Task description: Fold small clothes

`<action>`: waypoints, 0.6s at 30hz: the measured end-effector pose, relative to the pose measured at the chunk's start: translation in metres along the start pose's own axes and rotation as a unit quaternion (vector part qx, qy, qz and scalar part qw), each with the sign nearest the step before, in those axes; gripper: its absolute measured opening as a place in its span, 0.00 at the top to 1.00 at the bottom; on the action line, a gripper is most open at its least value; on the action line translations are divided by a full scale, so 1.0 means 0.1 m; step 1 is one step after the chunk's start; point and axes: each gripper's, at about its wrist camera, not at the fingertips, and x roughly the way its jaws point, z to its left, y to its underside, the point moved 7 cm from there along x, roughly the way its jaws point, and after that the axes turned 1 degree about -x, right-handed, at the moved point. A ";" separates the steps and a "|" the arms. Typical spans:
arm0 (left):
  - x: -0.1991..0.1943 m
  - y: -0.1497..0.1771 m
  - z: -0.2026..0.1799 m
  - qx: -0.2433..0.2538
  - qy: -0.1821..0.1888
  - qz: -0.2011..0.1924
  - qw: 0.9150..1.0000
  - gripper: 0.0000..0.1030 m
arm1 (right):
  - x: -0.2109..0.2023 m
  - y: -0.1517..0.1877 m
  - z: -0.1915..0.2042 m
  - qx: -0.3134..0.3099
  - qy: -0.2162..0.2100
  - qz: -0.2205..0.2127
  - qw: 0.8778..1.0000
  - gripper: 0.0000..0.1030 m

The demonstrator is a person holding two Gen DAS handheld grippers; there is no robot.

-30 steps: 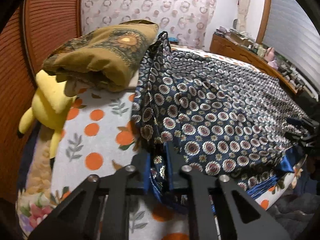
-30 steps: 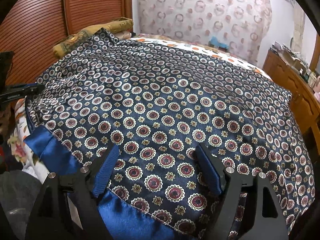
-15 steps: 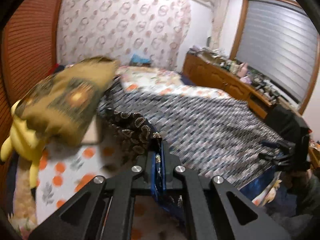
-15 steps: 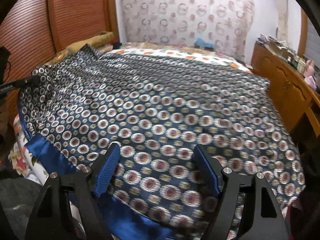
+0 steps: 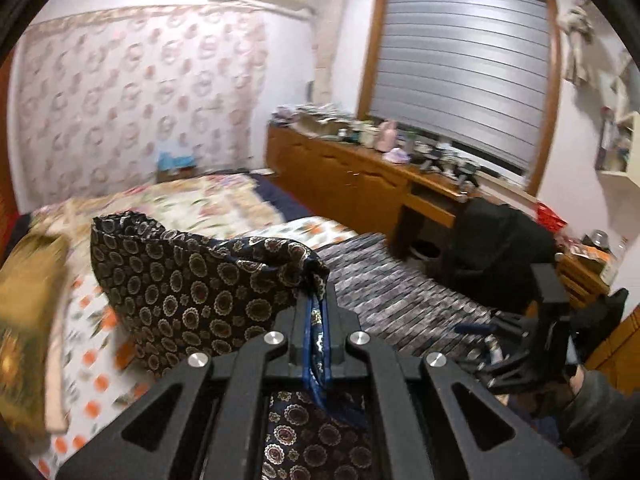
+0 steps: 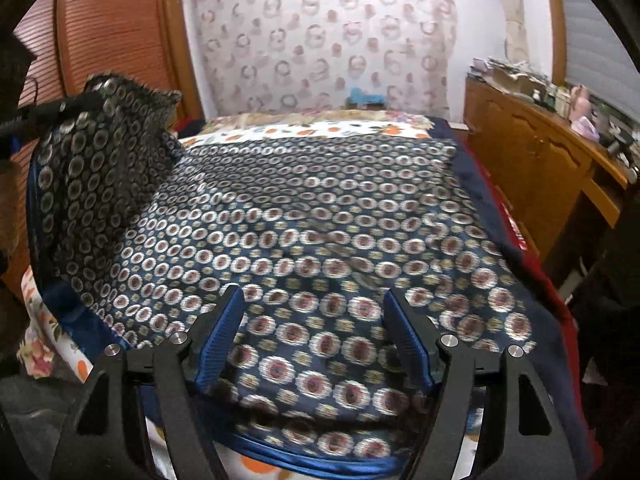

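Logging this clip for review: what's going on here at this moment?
A person is folding a patterned navy scarf spread on a bed. The left gripper is shut on one corner, lifted clear of the bed with the underside showing. The right gripper is over the near edge, jaws apart and just closing a little, not pinching the cloth.

Glossy, silky patterned cloth (image 6: 320,240); matt black plastic jaws; polished wooden cabinet (image 5: 360,192).

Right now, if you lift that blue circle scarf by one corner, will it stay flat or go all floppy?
Probably floppy: the corner pinched in the left gripper already sags in soft folds. The scarf looks shiny, so it may slip easily. It seems light, since one pinch lifts a big flap.
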 end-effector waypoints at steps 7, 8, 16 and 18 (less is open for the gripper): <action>0.30 -0.32 -0.50 0.031 0.037 0.003 0.999 0.99 | -0.16 0.02 -0.29 0.021 0.015 -0.013 1.000 0.29; 0.37 -0.32 -0.52 0.030 0.035 0.012 0.999 0.99 | -0.18 0.02 -0.34 0.025 0.017 -0.014 0.999 0.29; 0.69 -0.11 -0.48 0.038 0.025 0.068 0.997 0.71 | -0.23 0.00 -0.49 0.036 0.027 -0.016 0.999 0.29; 0.66 -0.09 -0.43 0.032 0.025 0.072 0.997 0.61 | -0.20 -0.02 -0.51 0.038 0.028 -0.016 0.999 0.29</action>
